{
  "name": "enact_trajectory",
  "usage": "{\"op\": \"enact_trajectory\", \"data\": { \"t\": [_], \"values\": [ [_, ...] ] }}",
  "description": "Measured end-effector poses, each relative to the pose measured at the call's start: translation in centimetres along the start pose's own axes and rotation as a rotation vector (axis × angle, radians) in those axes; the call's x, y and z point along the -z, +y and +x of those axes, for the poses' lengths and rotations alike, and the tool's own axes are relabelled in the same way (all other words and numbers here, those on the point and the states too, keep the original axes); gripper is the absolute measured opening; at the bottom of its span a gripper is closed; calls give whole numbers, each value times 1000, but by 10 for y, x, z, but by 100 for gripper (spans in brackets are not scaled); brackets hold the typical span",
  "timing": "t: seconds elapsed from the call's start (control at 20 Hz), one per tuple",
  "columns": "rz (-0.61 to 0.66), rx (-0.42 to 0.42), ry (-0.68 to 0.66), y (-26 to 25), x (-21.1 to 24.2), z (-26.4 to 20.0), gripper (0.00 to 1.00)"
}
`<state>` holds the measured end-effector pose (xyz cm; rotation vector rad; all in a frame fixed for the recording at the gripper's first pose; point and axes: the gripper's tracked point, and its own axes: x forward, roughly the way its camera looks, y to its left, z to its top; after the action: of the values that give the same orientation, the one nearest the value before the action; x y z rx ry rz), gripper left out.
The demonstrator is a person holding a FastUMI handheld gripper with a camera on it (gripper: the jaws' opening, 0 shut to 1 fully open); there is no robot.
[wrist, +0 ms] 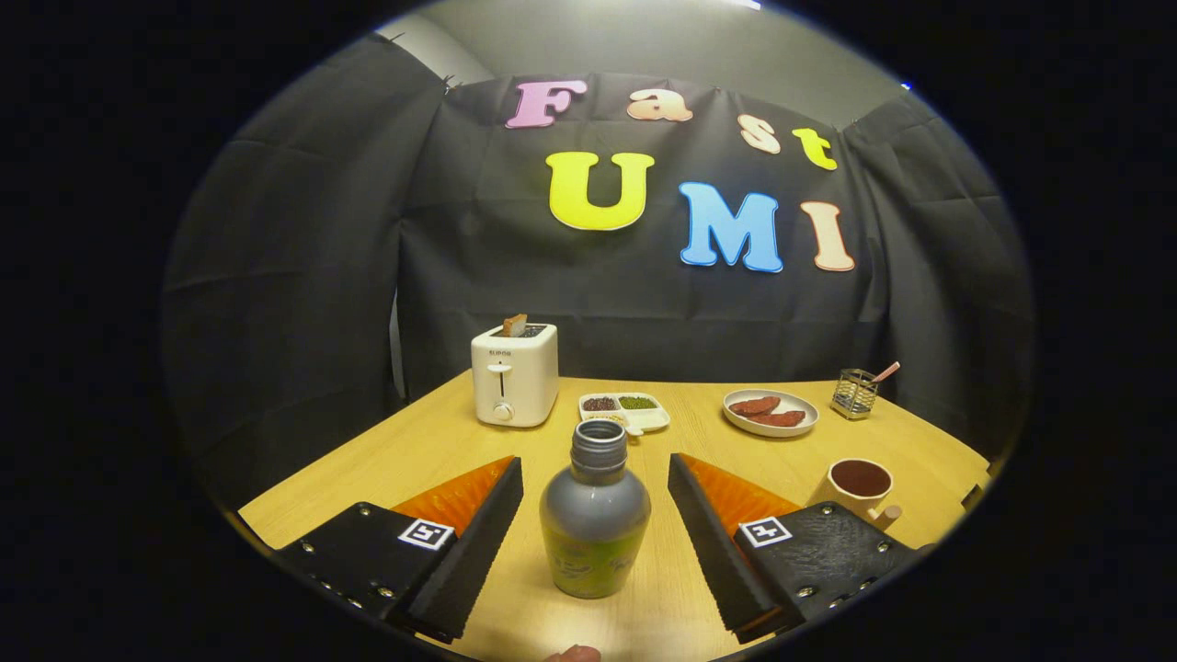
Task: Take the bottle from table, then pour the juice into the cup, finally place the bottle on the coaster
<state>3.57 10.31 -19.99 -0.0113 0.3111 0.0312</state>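
The gripper (596,542) has its two fingers wide apart, and neither one touches the small grey bottle with a green label and no cap (595,515) standing upright between them on the light wooden table (423,441). At about 2 o'clock from the bottle sits the cream cup with dark drink (860,487). A white toaster (514,374) stands at 11 o'clock.

Staged kitchen booth, probably: black cloth wall (303,303), toaster (514,374), wooden table (441,441).

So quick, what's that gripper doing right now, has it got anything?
Gripper: open, holding nothing; the bottle stands upright between its fingers, with a gap on each side.
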Motion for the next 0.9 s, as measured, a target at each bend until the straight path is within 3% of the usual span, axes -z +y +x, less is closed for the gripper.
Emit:
{"op": "enact_trajectory", "data": {
  "t": [0.9],
  "values": [
    [39,8,202,3,84,20,97]
  ]
}}
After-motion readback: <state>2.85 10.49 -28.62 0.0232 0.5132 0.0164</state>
